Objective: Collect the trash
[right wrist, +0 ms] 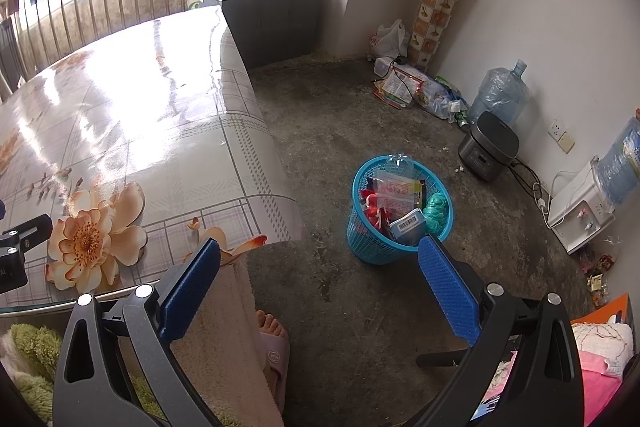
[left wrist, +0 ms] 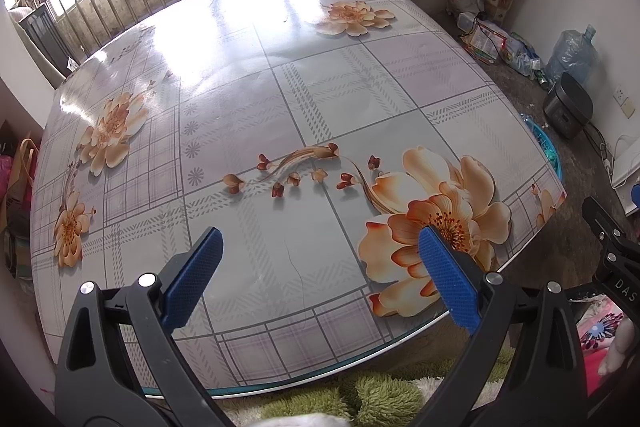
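A blue mesh waste basket [right wrist: 362, 245] stands on the concrete floor right of the table, holding wrappers, a clear plastic bottle [right wrist: 400, 163] and a teal bundle [right wrist: 436, 211]. My right gripper [right wrist: 320, 247] hovers open above the floor just short of the basket, nothing between its blue pads. My left gripper [left wrist: 320, 239] is open over the near edge of the table [left wrist: 280, 99], whose flowered glossy cloth carries no loose items. A sliver of the basket [left wrist: 548, 147] shows past the table's right edge. Part of the right gripper [left wrist: 612, 247] appears at the left wrist view's right edge.
A rice cooker [right wrist: 488, 147], a water jug [right wrist: 500, 93] and a water dispenser [right wrist: 580, 211] line the right wall. Bags and packets [right wrist: 404, 87] lie in the far corner. A cluttered cabinet [right wrist: 272, 11] stands behind the table. A person's foot in a slipper [right wrist: 274, 339] is below the table corner.
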Tool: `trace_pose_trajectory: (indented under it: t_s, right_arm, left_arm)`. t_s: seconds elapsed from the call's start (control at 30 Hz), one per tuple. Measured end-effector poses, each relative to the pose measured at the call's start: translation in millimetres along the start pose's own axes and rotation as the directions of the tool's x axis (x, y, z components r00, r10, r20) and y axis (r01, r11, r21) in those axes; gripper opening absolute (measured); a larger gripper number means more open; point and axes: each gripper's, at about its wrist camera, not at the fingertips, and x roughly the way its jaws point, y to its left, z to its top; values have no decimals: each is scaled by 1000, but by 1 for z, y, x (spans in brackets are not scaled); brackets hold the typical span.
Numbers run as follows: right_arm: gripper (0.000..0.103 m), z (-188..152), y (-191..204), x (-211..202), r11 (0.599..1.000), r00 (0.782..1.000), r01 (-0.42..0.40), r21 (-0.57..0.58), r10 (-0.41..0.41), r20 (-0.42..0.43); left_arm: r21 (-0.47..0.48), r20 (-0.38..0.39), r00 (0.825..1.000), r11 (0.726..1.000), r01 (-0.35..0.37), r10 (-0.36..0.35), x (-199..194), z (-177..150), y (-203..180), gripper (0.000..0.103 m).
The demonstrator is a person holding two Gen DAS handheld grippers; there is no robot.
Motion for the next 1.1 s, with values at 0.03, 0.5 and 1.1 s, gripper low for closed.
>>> trace_pose_trajectory:
  t_s: [0.03,0.5,1.1]
  right_arm:
    - [96,0,1,0,1000,1000,-1,-1,1,-1]
    - [96,2,4,0,1000,1000,-2,-6,2,1]
    - [96,3,5,0,1000,1000,-3,-5,3,2]
  left_arm:
    - [0,-1,1000,1000,1,-1,0,1,1,94]
    - [1,1,1000,1000,1,-1,0,1,2,94]
    - [0,1,1000,1000,1,-1,0,1,2,94]
